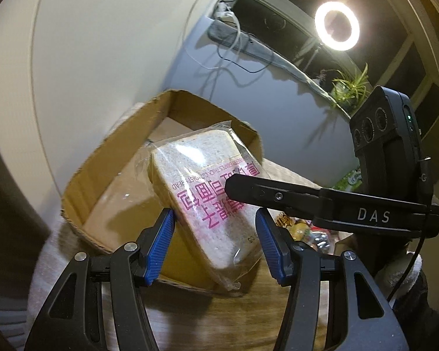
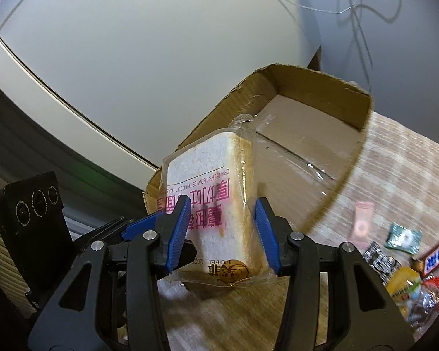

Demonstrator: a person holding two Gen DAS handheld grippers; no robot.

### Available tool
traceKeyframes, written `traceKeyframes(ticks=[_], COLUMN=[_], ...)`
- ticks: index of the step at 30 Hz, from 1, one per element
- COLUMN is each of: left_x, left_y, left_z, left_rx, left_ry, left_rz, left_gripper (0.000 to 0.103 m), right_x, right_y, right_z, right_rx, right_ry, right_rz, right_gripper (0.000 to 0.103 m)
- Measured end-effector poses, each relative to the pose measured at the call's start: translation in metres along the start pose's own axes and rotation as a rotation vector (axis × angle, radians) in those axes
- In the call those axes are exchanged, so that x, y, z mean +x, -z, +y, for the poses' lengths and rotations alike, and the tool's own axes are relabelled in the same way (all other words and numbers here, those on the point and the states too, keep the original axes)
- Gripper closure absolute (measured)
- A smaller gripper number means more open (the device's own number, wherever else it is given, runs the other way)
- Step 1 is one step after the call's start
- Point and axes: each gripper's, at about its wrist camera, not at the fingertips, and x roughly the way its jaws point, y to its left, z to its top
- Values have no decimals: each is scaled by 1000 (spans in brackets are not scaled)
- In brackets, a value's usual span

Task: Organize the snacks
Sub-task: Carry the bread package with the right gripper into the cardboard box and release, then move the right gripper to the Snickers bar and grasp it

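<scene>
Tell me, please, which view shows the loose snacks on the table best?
The right wrist view: the loose snacks lie spread at lower right. In the left wrist view only a few peek out beneath the right gripper.

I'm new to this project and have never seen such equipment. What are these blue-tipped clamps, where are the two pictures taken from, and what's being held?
No robot here: a person carries a hand-held gripper in each hand, with a fisheye camera looking along its fingers. One picture comes from the left hand-held gripper, the other from the right hand-held gripper. Both are clamped on one wrapped packet of thick-cut toast, in front of an open cardboard box. Small wrapped snacks lie loose on the table.
</scene>
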Motion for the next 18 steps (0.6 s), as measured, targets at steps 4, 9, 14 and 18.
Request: traceKeyframes(ticks=[4, 9, 14, 18], left_x=[0, -3, -10, -13], left_y=[-1, 1, 3, 5], left_z=[7, 8, 0, -15], left_rx=[-10, 4, 44, 113], left_ry=[-25, -70, -88, -109], left_rz=[-1, -15, -32, -53], left_gripper=[48, 48, 47, 45], right_x=[10, 8, -9, -23], right_y=[-3, -7, -2, 5], right_z=[3, 6, 3, -3], right_rx=[-21, -40, -48, -54], right_ry=[8, 73, 97, 135], right_rz=[10, -19, -40, -61], right_gripper=[55, 42, 39, 39])
